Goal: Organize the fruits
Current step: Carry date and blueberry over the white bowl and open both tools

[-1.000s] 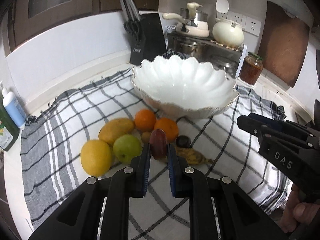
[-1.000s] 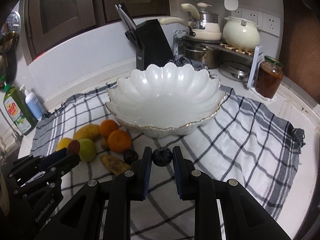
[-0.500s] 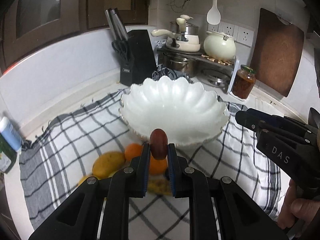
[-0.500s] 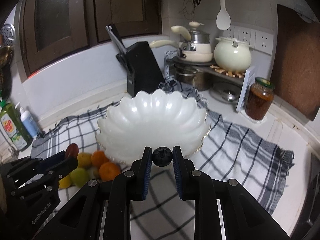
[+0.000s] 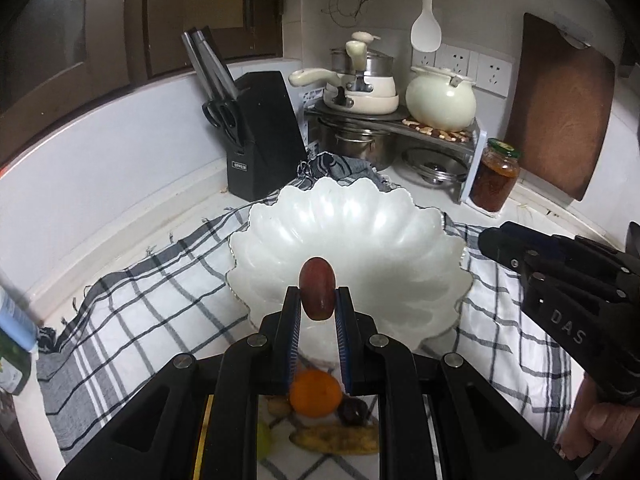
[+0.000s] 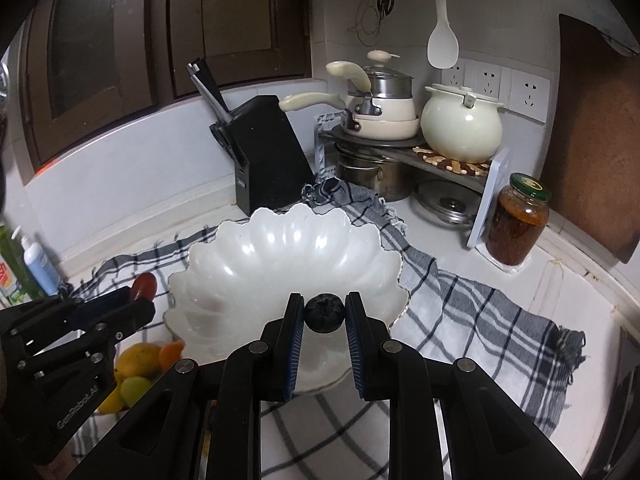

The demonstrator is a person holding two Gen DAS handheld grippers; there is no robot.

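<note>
1. The left gripper [image 5: 317,305] was pinching a small oblong red fruit [image 5: 317,294] upright between its pads, with most of the fruit standing above the tips.
2. The right gripper [image 6: 323,316] was clamped on a dark round berry [image 6: 324,314], held only at its sides.
3. Both fruits hung in front of the near rim of the white scalloped bowl [image 6: 224,268], which looked empty.
4. The other fruit, an orange [image 5: 315,393] and a spotted banana [image 5: 336,438] among them, lay on the checked cloth [image 5: 132,312] below.
5. I judged either fruit could roll out of so slight a grip and drop short of the bowl.
6. The two grippers, converging on one bowl, could knock together or clip its rim.
</note>
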